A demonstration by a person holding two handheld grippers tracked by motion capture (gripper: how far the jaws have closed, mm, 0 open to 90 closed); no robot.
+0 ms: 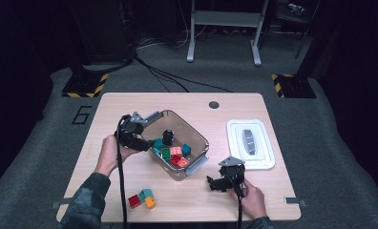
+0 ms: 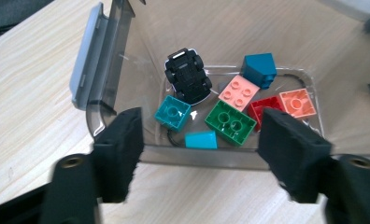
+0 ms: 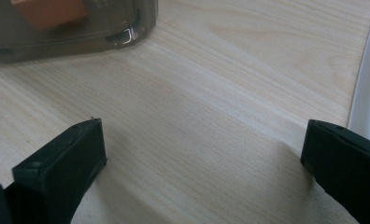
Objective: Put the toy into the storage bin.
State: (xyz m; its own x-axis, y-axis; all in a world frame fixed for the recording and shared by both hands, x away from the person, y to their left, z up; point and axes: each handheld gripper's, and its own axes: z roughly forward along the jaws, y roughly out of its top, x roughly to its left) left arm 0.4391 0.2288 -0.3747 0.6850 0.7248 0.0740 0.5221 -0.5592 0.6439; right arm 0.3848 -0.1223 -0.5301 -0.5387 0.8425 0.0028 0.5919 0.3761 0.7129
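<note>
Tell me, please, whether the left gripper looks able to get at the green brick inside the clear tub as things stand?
Probably yes: the left gripper is open at the clear tub rim, its lid off, and the green brick lies uncovered.

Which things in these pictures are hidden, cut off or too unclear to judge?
- Orange block, right gripper view: cut by the top edge, blurred behind the box wall.
- White lid, right gripper view: cut by the right edge.
- Black wire under the blocks, left gripper view: mostly hidden.
- Three loose blocks, high view: too small for detail.
</note>
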